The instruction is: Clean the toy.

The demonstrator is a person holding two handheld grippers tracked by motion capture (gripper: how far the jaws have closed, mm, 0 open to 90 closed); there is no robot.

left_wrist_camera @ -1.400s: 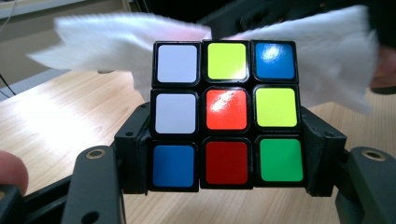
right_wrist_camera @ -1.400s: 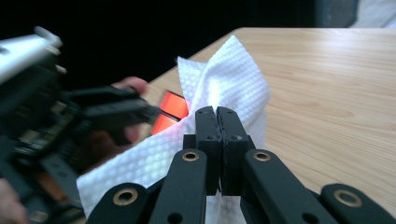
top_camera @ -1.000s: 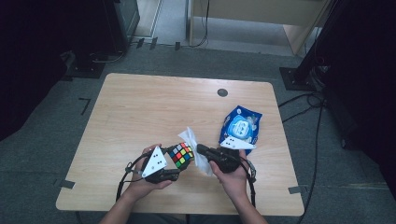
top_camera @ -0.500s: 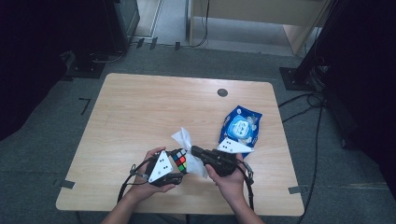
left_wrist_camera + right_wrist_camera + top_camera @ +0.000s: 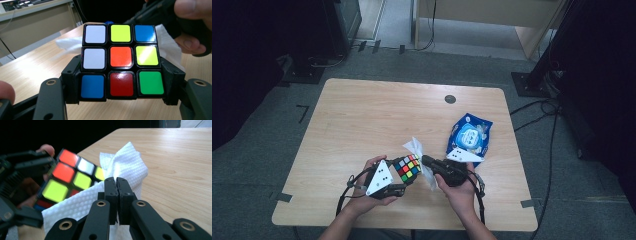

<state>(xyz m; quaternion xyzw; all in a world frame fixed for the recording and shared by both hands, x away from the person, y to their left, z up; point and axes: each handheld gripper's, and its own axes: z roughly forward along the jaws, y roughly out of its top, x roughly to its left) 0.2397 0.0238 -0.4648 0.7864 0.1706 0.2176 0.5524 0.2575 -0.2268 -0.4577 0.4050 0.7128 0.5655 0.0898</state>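
A scrambled colour cube (image 5: 407, 168) (image 5: 120, 63) (image 5: 70, 178) is held above the table's front edge, my left gripper (image 5: 404, 175) (image 5: 121, 82) shut on its two sides. My right gripper (image 5: 426, 161) (image 5: 116, 182) is shut on a white paper wipe (image 5: 418, 156) (image 5: 125, 167), which lies against the cube's right face. In the left gripper view the wipe (image 5: 71, 45) shows behind the cube, along with the person's right hand (image 5: 191, 27). The wipe's lower part is hidden behind the jaws in the right gripper view.
A blue wet-wipe packet (image 5: 469, 137) lies on the wooden table (image 5: 377, 115) right of the hands. A round dark cable hole (image 5: 450, 99) sits near the far edge. Black stands and cables ring the table on the grey floor.
The cube and the left gripper have shifted slightly right, towards the right gripper. The wipe now rests closer against the cube. Both hands otherwise stay in place.
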